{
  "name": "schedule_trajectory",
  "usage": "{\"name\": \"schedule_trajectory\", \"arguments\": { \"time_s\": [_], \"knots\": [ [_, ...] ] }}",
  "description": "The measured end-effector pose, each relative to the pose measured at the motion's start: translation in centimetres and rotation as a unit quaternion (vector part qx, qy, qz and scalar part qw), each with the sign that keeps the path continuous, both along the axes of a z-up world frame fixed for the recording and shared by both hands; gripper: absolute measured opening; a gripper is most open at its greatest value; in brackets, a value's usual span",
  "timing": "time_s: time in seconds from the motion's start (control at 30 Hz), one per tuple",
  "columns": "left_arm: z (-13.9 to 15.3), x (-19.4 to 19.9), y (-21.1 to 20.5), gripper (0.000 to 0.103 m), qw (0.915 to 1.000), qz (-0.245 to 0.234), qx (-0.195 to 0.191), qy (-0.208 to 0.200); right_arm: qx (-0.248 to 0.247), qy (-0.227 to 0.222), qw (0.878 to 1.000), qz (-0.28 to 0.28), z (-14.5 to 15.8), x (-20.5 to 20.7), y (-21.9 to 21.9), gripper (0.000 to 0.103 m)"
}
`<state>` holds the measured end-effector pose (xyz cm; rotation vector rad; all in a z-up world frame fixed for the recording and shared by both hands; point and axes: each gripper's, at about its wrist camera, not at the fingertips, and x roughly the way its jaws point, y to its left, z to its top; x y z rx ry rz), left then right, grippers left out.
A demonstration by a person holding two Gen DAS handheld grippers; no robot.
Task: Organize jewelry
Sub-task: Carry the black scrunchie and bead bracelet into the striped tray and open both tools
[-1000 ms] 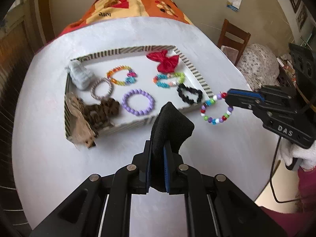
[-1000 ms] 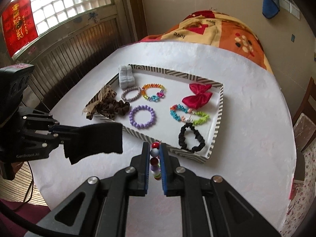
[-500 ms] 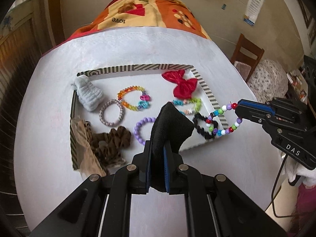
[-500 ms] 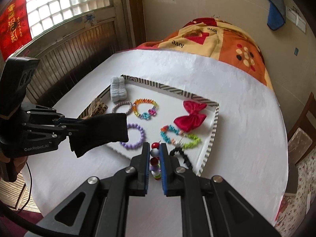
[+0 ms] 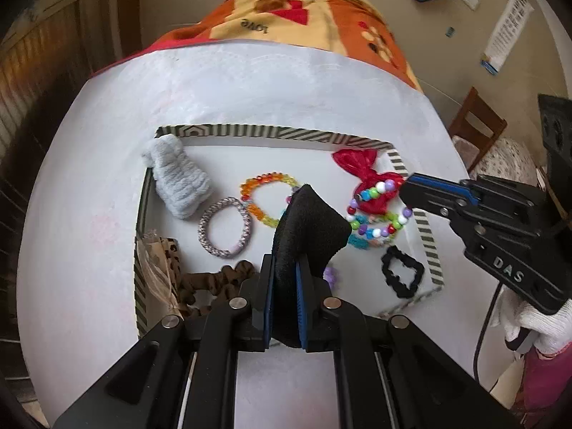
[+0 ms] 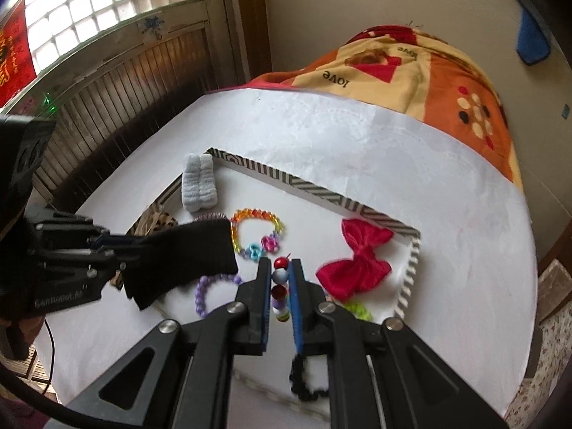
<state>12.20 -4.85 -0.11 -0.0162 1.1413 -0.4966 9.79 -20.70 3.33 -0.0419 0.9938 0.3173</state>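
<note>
A shallow tray with a striped rim [image 5: 250,130] [image 6: 321,189] lies on the white table. My left gripper [image 5: 286,268] [image 6: 118,246] is shut on a black cloth band [image 5: 307,221] [image 6: 182,254], held above the tray's middle. My right gripper [image 6: 280,268] [image 5: 411,193] is shut on a multicolour bead bracelet [image 5: 375,211] [image 6: 280,275], which hangs over the red bow [image 5: 357,161] at the tray's right side. In the tray lie a grey fluffy band [image 5: 178,182], a silver ring [image 5: 223,227], a rainbow bracelet [image 5: 264,193], a black scrunchie [image 5: 402,273], a brown scrunchie [image 5: 214,282] and a purple bead bracelet [image 6: 207,293].
The white table top [image 5: 89,214] runs wide around the tray. A patterned blanket [image 5: 304,10] covers the far end. A wooden chair [image 5: 475,121] stands at the right. A white-gloved hand [image 5: 536,321] holds the right gripper, with a cable below it.
Both grippers have moved in over the tray. The bead bracelet went from beside the tray's front right corner to above the red bow. The black band now hangs over the tray's middle.
</note>
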Motion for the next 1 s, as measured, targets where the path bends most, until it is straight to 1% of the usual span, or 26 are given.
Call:
{"name": "schedule_trajectory", "arguments": {
  "time_s": [0.1,0.2,0.33,0.47,0.6,0.73,0.9,1.0],
  "knots": [
    [-0.4,0.7,0.2,0.003,0.9999,0.013,-0.003,0.007,0.007,0.015,1.0,0.005,-1.3,2.4,0.1,0.01],
    [-0.7,1.4,0.2,0.003,0.9996,0.024,-0.004,0.014,0.001,0.029,1.0,0.005,-2.9,4.5,-0.2,0.01],
    [-0.8,2.9,0.1,0.003,0.9993,0.036,-0.003,0.013,-0.026,0.039,0.999,-0.016,-5.3,7.3,-1.5,0.01],
    [-0.9,5.1,-0.3,0.003,0.9988,0.048,-0.002,0.012,-0.026,0.049,0.998,-0.036,-7.0,9.0,-2.5,0.01],
    [-1.3,7.4,-0.9,0.003,0.9979,0.062,0.007,0.015,-0.02,0.056,0.997,-0.047,-8.3,9.5,-3.0,0.01],
    [-2.2,9.6,-0.8,0.003,0.9963,0.081,0.018,0.021,-0.021,0.065,0.997,-0.043,-9.4,9.4,-2.9,0.01],
    [-3.2,10.9,-0.7,0.003,0.9948,0.096,0.016,0.032,-0.016,0.063,0.997,-0.039,-9.5,9.1,-3.0,0.01],
    [-3.6,11.0,-0.9,0.003,0.9944,0.098,0.022,0.034,-0.003,0.058,0.997,-0.044,-8.9,8.7,-3.5,0.01]
  ]
}}
